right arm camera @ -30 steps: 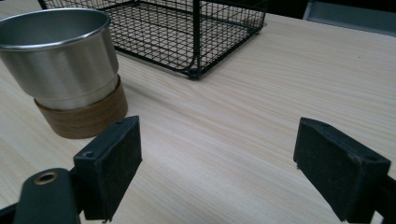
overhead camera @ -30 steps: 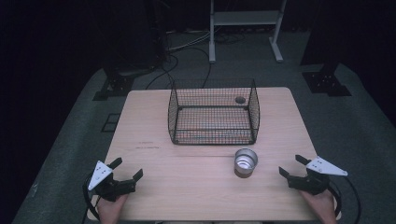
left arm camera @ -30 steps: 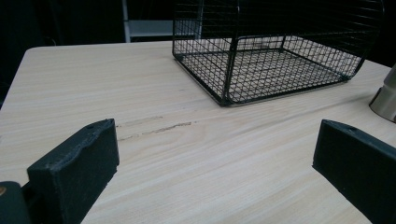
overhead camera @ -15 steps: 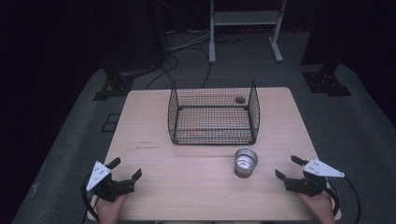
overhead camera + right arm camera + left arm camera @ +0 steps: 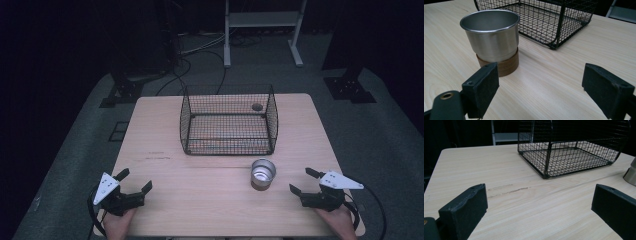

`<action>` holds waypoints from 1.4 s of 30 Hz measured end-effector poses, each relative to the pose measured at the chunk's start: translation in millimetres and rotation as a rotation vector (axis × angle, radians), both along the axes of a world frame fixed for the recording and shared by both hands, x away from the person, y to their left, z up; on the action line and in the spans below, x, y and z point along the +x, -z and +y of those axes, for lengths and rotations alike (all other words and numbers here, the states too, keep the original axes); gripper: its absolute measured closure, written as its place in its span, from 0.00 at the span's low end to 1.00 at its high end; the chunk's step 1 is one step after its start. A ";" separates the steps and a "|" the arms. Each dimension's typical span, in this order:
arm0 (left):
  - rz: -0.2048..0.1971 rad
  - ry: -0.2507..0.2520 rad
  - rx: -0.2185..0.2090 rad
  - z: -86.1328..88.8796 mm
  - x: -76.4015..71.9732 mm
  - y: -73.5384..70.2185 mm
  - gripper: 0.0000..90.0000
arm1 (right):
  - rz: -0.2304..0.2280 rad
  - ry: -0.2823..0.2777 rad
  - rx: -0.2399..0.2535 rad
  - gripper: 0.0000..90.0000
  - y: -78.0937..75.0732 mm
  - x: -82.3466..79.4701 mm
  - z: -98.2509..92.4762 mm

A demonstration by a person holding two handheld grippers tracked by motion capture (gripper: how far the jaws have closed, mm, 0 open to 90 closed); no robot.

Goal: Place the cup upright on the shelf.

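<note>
Now my right gripper (image 5: 306, 185) has slid closer to the steel cup (image 5: 263, 173), jaws wide; my left gripper (image 5: 132, 184) waits, also wide, empty.

Tabletop (image 5: 165, 180): pale matt wood grain
Cup (image 5: 490, 32): brushed shiny metal
Coaster (image 5: 507, 65): brown wood
Basket (image 5: 227, 122): black wire mesh

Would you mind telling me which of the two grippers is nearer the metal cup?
The right gripper: the metal cup stands just ahead of its open jaws, while the left gripper sits across the table.
</note>
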State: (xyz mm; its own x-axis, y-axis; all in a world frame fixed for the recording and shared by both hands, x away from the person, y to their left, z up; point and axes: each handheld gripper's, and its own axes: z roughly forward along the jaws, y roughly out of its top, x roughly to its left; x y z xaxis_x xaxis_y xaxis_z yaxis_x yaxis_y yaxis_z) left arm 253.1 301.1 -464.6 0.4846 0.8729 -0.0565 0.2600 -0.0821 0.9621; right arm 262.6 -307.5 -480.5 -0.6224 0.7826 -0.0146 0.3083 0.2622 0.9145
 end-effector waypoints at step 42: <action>-0.012 -0.012 0.006 0.3 0.9 -1.3 0.00 | 0.071 -0.158 -0.030 0.08 -8.9 19.3 54.8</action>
